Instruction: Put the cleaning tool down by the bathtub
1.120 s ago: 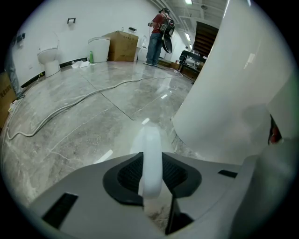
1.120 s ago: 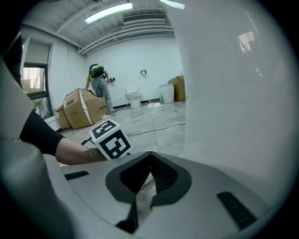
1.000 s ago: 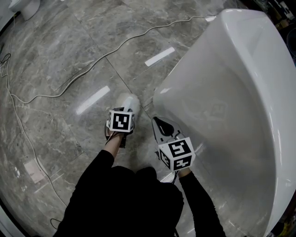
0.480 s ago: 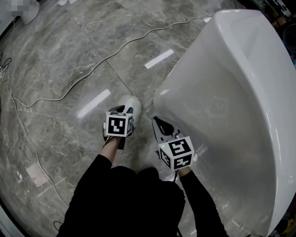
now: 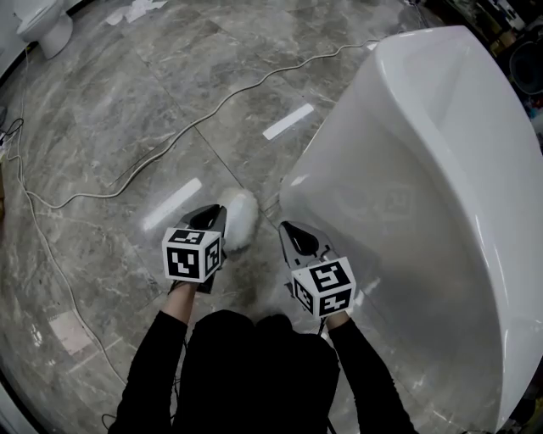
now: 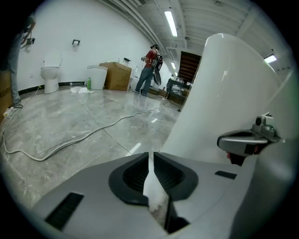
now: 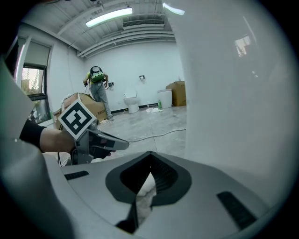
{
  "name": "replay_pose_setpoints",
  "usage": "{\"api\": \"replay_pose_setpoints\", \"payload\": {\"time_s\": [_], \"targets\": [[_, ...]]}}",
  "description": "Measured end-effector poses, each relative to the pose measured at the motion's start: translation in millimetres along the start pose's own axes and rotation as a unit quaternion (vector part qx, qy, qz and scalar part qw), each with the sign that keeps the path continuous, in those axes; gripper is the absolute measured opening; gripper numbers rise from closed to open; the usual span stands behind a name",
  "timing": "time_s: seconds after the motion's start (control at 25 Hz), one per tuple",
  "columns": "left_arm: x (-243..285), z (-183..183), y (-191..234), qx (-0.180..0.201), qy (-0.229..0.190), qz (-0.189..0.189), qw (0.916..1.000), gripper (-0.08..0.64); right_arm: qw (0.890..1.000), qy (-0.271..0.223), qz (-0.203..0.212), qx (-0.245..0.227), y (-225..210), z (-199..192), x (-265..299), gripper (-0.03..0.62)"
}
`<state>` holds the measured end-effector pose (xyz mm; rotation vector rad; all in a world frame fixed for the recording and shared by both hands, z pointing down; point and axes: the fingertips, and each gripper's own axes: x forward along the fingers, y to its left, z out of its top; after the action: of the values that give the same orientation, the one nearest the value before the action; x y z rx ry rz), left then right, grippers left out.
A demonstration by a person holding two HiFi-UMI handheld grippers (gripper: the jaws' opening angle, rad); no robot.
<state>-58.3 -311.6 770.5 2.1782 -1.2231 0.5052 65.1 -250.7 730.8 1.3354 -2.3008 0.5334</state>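
The cleaning tool [image 5: 239,216], a white fluffy pad, lies on the grey marble floor close to the foot of the white bathtub [image 5: 424,169]. My left gripper [image 5: 216,210] sits just to its left, tips beside it. In the left gripper view only a narrow slit is left at the left gripper [image 6: 149,156], with nothing clamped; the jaws are closing. My right gripper [image 5: 287,227] hovers between the tool and the tub wall [image 7: 233,93]; the right gripper [image 7: 150,169] is shut with nothing in it. The tub [image 6: 219,93] rises at the right.
A long white cable [image 5: 170,136] snakes across the floor to the left. A toilet [image 5: 47,25] stands at the far left corner and a scrap of paper [image 5: 64,331] lies near my left side. People [image 6: 149,70] and cardboard boxes [image 6: 114,75] are far off.
My left gripper has drawn back to the left and towards me, off the cleaning tool, which now lies uncovered on the floor. The right gripper has barely moved.
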Motion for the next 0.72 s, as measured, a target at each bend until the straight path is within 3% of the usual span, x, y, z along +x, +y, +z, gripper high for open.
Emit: {"api": "replay_pose_setpoints", "payload": {"time_s": [0.36, 0.72], "targets": [[-45, 27, -12, 0.016, -0.048, -0.021, 0.9985, 0.014, 1.0, -0.011, -0.019, 0.008, -5, 9, -17, 0.0], [-73, 29, -21, 0.037, -0.059, -0.055, 0.9961, 0.008, 1.0, -0.014, -0.013, 0.021, -2, 11, -20, 0.0]]}}
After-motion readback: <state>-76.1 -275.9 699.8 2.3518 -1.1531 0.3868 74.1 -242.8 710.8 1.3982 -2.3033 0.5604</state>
